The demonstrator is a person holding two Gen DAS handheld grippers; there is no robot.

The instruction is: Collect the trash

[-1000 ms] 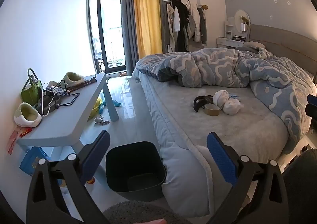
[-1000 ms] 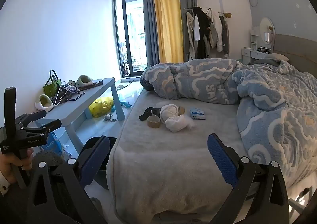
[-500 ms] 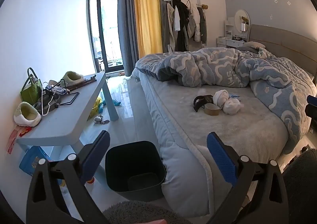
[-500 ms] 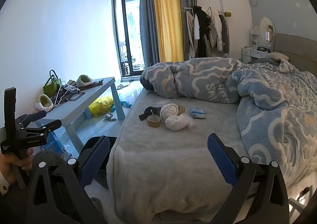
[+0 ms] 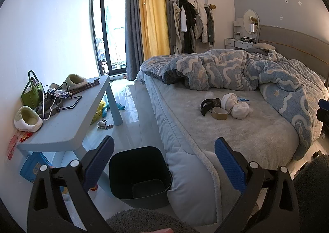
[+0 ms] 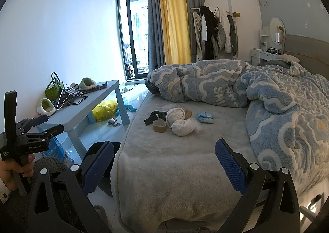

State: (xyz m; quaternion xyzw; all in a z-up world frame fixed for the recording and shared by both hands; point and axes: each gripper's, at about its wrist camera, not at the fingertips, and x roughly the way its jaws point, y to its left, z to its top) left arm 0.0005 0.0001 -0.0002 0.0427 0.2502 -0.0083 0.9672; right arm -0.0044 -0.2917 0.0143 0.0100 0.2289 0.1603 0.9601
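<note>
We hold both grippers wide open and empty, short of the foot of the bed (image 6: 174, 163). The left gripper (image 5: 163, 163) has its blue fingers (image 5: 98, 163) spread above the black trash bin (image 5: 139, 175), which stands on the floor against the bed's near left corner, beside the leg of the pale blue surface (image 5: 67, 121). The right gripper (image 6: 164, 164) has its fingers (image 6: 230, 167) parted over the bed's near edge.

The trash lies in a small heap on the bed's middle, toward its left edge: a brown tape roll (image 6: 159, 126), a black strap (image 6: 153, 117) just behind it, two white cloth wads (image 6: 181, 121) touching each other, and a blue packet (image 6: 205, 117) just right of them. The rumpled blue duvet (image 6: 267, 97) covers the bed's far and right sides.

Slippers (image 5: 27, 118), a green bag (image 5: 31, 94) and hangers sit on the surface.
</note>
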